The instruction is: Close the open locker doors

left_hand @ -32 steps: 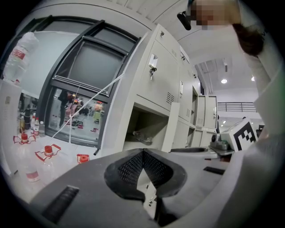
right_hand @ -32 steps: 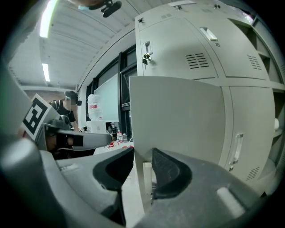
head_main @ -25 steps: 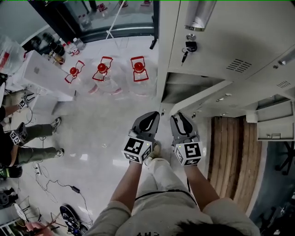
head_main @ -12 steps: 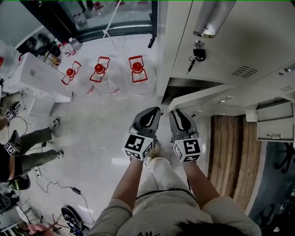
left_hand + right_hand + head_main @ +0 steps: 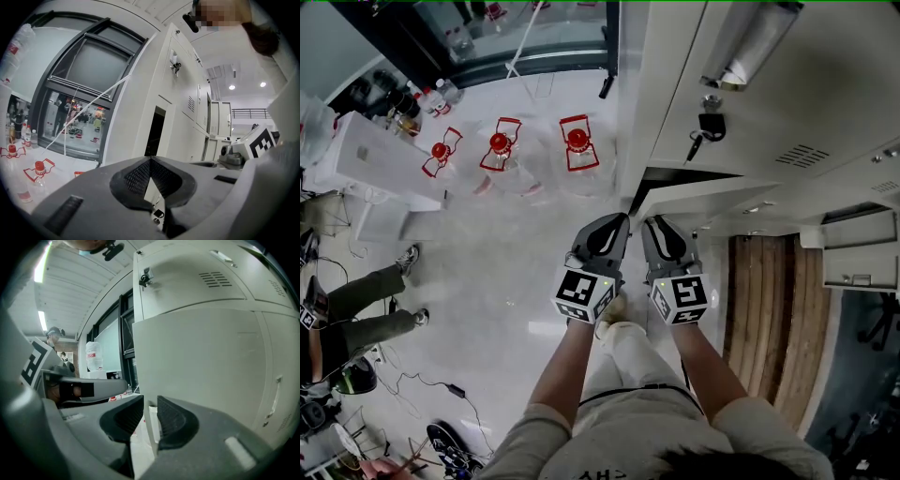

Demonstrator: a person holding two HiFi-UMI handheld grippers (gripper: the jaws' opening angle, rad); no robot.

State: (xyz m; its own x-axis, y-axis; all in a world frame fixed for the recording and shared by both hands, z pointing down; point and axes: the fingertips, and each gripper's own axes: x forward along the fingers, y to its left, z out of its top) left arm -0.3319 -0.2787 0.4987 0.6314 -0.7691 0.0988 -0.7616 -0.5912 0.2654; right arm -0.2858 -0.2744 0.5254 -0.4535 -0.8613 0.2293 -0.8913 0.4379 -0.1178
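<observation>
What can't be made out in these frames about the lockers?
- Open locker's inside: only darkness in the left gripper view; the locker door covers most of it in the head view.
- Keys in the upper lock: head view, too small to read any tag.
- Lockers further right: cut off by the head view's edge.

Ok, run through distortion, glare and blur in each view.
Head view: evenly lit, sharp, lockers bowed by the wide lens. Left gripper view: heavy fisheye, dark corners, ceiling lights glaring. Right gripper view: fisheye, locker door bulging, its near edge soft.
</observation>
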